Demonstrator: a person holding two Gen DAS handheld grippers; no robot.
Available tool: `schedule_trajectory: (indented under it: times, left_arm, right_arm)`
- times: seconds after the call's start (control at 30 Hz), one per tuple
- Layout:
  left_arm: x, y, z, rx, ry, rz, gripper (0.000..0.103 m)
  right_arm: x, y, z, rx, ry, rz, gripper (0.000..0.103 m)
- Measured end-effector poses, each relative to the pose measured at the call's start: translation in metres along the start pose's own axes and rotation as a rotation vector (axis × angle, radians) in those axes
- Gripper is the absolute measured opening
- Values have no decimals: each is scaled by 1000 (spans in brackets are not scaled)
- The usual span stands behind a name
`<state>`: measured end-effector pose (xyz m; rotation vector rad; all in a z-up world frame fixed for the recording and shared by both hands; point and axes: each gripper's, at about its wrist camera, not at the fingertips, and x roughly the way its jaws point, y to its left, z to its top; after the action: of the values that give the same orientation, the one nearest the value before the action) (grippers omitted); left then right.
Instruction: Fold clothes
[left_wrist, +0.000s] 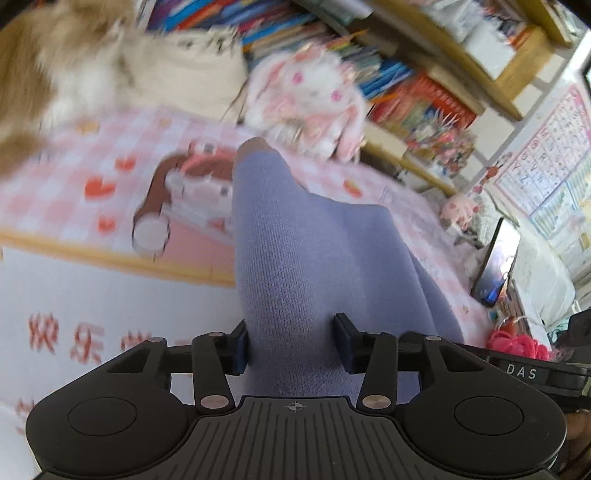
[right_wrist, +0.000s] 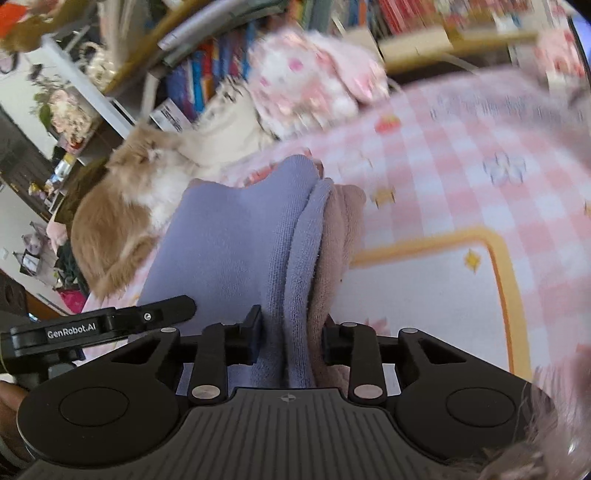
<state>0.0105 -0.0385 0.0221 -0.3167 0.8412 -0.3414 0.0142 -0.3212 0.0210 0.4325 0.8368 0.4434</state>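
Pink checked blanket (right_wrist: 461, 147) lies open beyond both grippers, left (left_wrist: 291, 345) and right (right_wrist: 291, 341), jaws clamped on lavender garment (left_wrist: 295, 258).

The left gripper (left_wrist: 291, 343) pointed obliquely downward, its jaws partly apart with fabric bunched between the blue pads (left_wrist: 240, 345). The right gripper (right_wrist: 291, 341) tilted downward too, jaws narrower and pressed against a thick fold, just beside the other gripper.

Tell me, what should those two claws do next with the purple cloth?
Probably carry it up and over to fold it. The left gripper and right gripper both pinch the purple garment, which is bunched and raised off the pink checked mat.
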Motion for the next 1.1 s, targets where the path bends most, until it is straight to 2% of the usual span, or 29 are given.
schedule_trajectory:
  times: [0.27,0.7,0.97,1.1]
  left_arm:
    - [9,15,39,11,-35,4,45]
    - [57,59,99,-29,-56,6,45]
    - [82,85,125,-49,-44,-4,45]
    - [89,91,129,-60,-59,17,45]
  right_arm:
    - [25,15,33,-59,-41,-1,27]
    - [95,27,90,-74,-46,-57,27]
    - [130,27,111,-59,-44,-69,27]
    - [143,29,115,-67,-53,-81,27]
